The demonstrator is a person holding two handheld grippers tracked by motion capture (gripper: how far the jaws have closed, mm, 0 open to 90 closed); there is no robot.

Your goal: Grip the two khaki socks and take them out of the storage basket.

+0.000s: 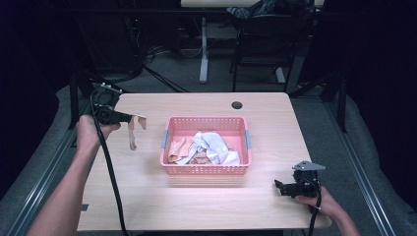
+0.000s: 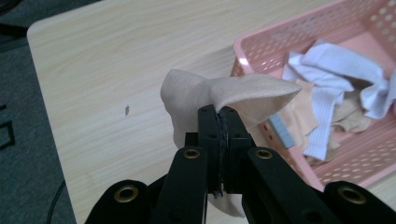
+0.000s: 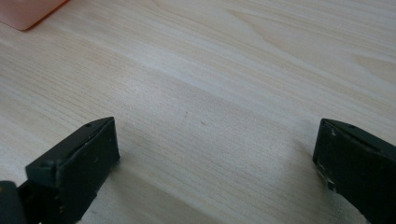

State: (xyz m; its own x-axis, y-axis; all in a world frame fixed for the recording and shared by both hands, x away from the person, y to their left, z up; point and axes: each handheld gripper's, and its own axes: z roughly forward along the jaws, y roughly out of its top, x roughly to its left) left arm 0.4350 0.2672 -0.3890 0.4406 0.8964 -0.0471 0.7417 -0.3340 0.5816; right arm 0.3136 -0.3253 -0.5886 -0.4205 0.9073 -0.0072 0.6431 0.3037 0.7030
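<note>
Around you the room is dark, with a grey floor, a black chair and the pale leg of another desk in the upper middle of the high view. Your rectangular light wood-grain table takes up the middle of that frame, a small black round grommet near its far edge. At its centre sits the pink perforated plastic basket, holding a heap of white and beige cloth pieces. At the left of the frame your left gripper is held above the table's left edge, its jaws pressed together on a thin beige strip of cloth that dangles clear of the surface, well apart from the basket. At the lower right your right gripper sits low over bare wood, jaws spread wide and holding nothing.
</note>
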